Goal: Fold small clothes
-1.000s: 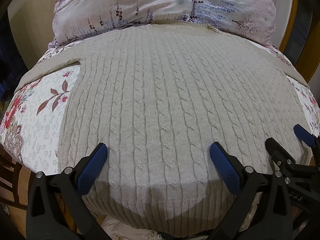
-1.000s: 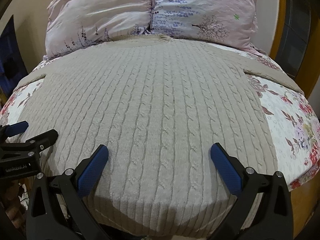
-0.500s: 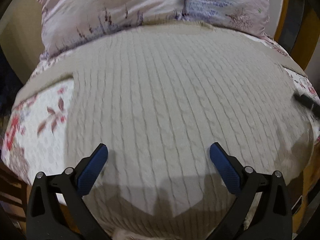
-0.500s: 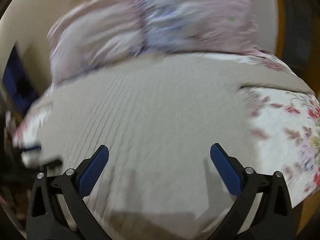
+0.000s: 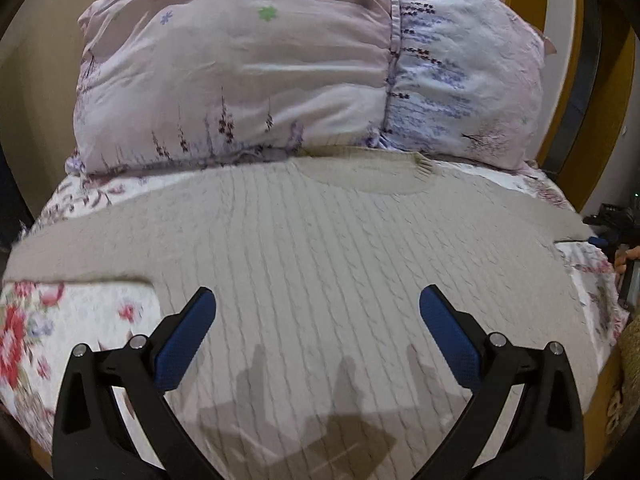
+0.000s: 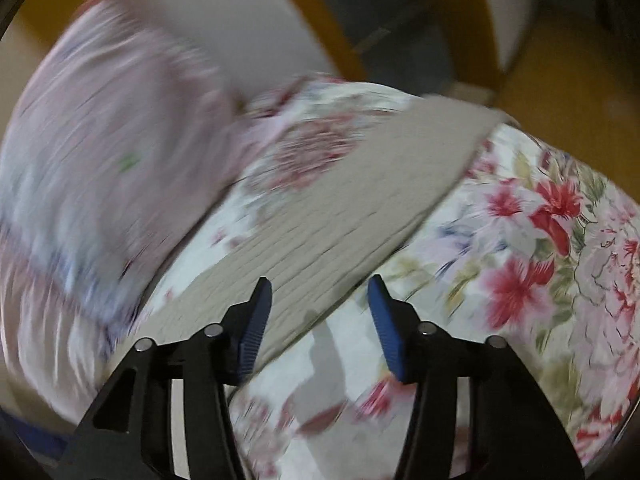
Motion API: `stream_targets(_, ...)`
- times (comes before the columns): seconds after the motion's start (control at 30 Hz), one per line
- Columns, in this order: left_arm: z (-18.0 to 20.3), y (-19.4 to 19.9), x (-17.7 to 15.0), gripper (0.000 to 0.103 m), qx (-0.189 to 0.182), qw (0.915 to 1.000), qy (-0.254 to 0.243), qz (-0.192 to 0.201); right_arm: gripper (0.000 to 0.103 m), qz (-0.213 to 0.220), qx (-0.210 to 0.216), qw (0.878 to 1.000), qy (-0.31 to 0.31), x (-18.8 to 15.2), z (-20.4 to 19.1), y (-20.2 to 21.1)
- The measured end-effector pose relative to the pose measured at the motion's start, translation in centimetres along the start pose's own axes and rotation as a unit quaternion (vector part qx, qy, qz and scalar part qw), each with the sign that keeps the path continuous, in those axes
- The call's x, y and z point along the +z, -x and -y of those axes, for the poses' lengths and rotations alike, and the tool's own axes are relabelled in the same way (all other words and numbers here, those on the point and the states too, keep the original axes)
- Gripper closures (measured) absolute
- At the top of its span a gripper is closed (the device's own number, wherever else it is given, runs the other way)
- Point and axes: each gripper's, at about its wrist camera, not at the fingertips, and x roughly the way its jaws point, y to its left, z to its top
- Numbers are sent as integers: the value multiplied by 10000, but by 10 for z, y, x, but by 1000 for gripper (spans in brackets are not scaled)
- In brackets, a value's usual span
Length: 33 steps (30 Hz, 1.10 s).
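Observation:
A beige cable-knit sweater (image 5: 320, 264) lies flat on the bed, its collar (image 5: 372, 176) toward the pillows and both sleeves spread sideways. My left gripper (image 5: 318, 312) hovers open over the sweater's body with nothing between its blue pads. In the blurred right wrist view the sweater's right sleeve (image 6: 352, 208) runs diagonally toward the bed's edge. My right gripper (image 6: 320, 304) hangs over that sleeve's near part; its jaws are closing, the pads still apart and not pressing the knit. A small part of the right gripper (image 5: 600, 240) shows at the far right of the left wrist view.
Two floral pillows (image 5: 280, 80) lean at the head of the bed. The flowered bedsheet (image 6: 540, 248) shows on both sides of the sweater. A wooden headboard frame (image 5: 568, 80) rises at the back right, and the bed's edge drops off beyond the sleeve.
My right gripper swung from the sweater's hem to the right sleeve, rolled, and narrowed its jaws. My left gripper moved up the sweater toward the collar and stayed open.

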Motion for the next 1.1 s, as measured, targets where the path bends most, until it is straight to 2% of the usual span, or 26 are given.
stream_targets(0.2, -1, -25, 18, 2, -15, 9998, -93, -193, 61, 85, -191, 9988, -442, 17, 12, -24)
stream_targets(0.3, 0, -35, 20, 2, -13, 9997, -135, -224, 71, 206, -190, 9974, -664, 24, 19, -28)
stream_targets(0.37, 0, -40, 21, 2, -24, 9996, -150, -228, 85, 315, -217, 9964, -758, 26, 25, -29)
stream_targets(0.47, -4, -48, 22, 2, -125, 9995, -23, -280, 93, 420, -334, 9972, -529, 27, 23, -30)
stream_targets(0.57, -12, -57, 23, 2, -362, 9984, 216, -387, 94, 571, -302, 9974, -308, 26, 16, -25)
stream_targets(0.67, -23, -64, 24, 2, -696, 9948, 566, -488, 95, 930, -187, 9952, 235, 25, -7, -8)
stream_targets(0.8, -30, -68, 26, 2, -785, 9935, 694, -438, 95, 1207, 360, 9852, 1160, 9, -64, 20)
stream_targets(0.9, -32, -67, 28, 2, -752, 9942, 682, -353, 95, 1125, 1081, 9699, 1871, -20, -118, 39)
stream_targets(0.97, -33, -67, 29, 2, -794, 9937, 705, -347, 95, 941, 1491, 9583, 2248, -44, -147, 44)
stream_targets(1.0, -33, -67, 29, 2, -845, 9931, 733, -351, 95, 702, 1793, 9480, 2534, -66, -167, 43)
stream_targets(1.1, -34, -69, 28, 2, -963, 9911, 828, -385, 95, 27, 2165, 9254, 3109, -117, -203, 28)
